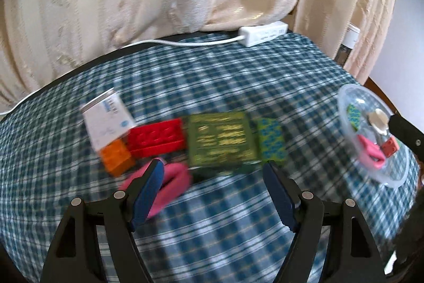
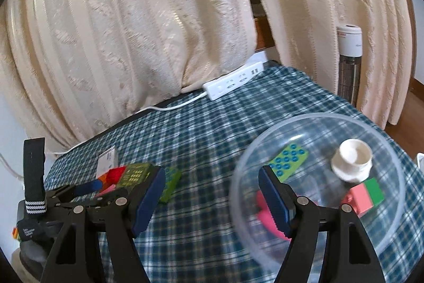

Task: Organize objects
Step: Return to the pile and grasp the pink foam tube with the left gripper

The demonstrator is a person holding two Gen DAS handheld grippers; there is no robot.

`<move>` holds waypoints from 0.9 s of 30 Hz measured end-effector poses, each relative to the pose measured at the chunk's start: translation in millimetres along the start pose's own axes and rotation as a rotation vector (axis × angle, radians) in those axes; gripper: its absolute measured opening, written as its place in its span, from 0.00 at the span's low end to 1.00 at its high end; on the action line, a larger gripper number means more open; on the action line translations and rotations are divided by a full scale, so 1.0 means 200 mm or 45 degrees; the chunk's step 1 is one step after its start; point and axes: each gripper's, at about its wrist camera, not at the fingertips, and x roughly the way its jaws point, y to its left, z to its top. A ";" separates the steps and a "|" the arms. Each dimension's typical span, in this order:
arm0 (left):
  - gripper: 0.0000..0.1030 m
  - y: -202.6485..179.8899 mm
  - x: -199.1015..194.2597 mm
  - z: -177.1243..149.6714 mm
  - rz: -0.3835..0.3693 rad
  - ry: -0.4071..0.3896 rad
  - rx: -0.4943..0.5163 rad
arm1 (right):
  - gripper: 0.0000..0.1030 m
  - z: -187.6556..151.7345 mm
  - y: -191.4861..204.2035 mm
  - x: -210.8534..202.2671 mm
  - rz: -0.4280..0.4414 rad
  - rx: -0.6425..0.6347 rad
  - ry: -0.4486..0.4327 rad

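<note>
Toy bricks and small boxes lie in a loose row on the checked tablecloth [image 1: 212, 216], just ahead of the left gripper [image 1: 212, 174]. Its two blue-padded fingers are spread wide and grasp nothing. Nearest to it, partly behind the left finger, is a pink piece [image 1: 175, 182]. Just beyond are an orange brick [image 1: 116, 155], a red brick [image 1: 156, 137] touching it, a dark green box [image 1: 221, 141] with gold print, and a light green box [image 1: 273, 141] with blue dots. A white card box [image 1: 106, 121] leans tilted over the orange brick. This view is blurred, so the small details are not clear.

The right gripper [image 2: 212, 195] is also released, its fingers far apart and empty. Its right finger stands in front of a clear plastic bowl [image 2: 392, 171]. Inside the bowl are a pink piece [image 2: 267, 219], a light green dotted piece [image 2: 290, 159], a pink and green block [image 2: 367, 195] and a white cap [image 2: 352, 159]. From the left camera the same bowl is seen at the right side of the table, well apart from the row.

At the far edge lies a white power strip [image 2: 233, 82] with its cable [image 1: 185, 43], and behind it hang cream curtains [image 2: 132, 31]. A tall white and grey appliance [image 2: 349, 57] stands between the curtains.
</note>
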 end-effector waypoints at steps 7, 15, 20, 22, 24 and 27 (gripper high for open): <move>0.76 0.19 0.04 -0.08 0.015 0.034 -0.046 | 0.74 -0.04 0.12 0.03 0.016 -0.036 0.033; 0.76 0.28 0.11 -0.12 0.008 0.078 -0.068 | 0.74 -0.08 0.24 0.09 0.034 -0.080 0.079; 0.76 0.31 0.15 -0.13 -0.020 0.098 -0.071 | 0.74 -0.09 0.27 0.14 0.046 -0.091 0.106; 0.76 0.30 0.16 -0.13 -0.024 0.103 -0.060 | 0.74 -0.10 0.28 0.15 0.051 -0.094 0.117; 0.76 0.30 0.16 -0.13 -0.016 0.098 -0.045 | 0.74 -0.10 0.29 0.16 0.055 -0.097 0.126; 0.76 0.30 0.17 -0.12 -0.019 0.090 -0.037 | 0.74 -0.11 0.29 0.18 0.063 -0.096 0.140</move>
